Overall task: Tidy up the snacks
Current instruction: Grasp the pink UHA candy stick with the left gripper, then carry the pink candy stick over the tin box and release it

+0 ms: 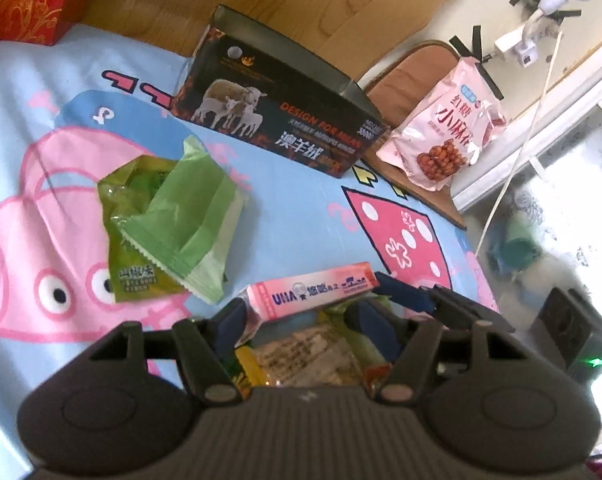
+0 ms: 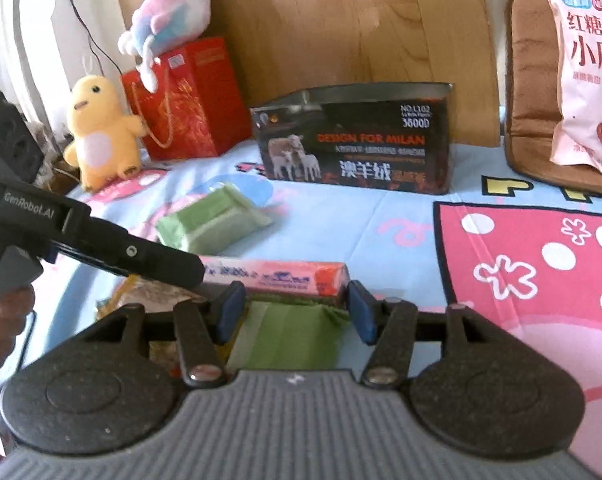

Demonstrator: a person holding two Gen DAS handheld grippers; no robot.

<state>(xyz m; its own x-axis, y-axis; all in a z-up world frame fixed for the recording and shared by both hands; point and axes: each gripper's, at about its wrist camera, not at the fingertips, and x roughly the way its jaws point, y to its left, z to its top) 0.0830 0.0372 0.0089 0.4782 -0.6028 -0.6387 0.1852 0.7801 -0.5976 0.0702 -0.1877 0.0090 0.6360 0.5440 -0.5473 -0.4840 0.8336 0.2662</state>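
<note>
A pink UHA candy box [image 1: 313, 290] lies on the cartoon sheet just past my left gripper [image 1: 297, 320], whose jaws stand open over a yellow-green snack packet [image 1: 301, 356]. The box also shows in the right wrist view [image 2: 277, 276]. My right gripper [image 2: 295, 312] is open, its blue pads either side of a green packet [image 2: 289, 336] right behind the box. The left gripper's body [image 2: 101, 248] reaches in from the left. Two green packets [image 1: 169, 216] lie left of centre, one seen in the right wrist view [image 2: 213, 224]. An open dark box [image 1: 277, 116] stands behind; it also shows in the right wrist view [image 2: 353, 140].
A pink bag of fried dough twists [image 1: 445, 128] leans on a brown cushion [image 2: 529, 80] at the right. A red gift bag [image 2: 185, 100], a yellow plush [image 2: 97, 136] and a pastel plush [image 2: 169, 12] sit at the back left. A wooden headboard [image 2: 341, 20] is behind.
</note>
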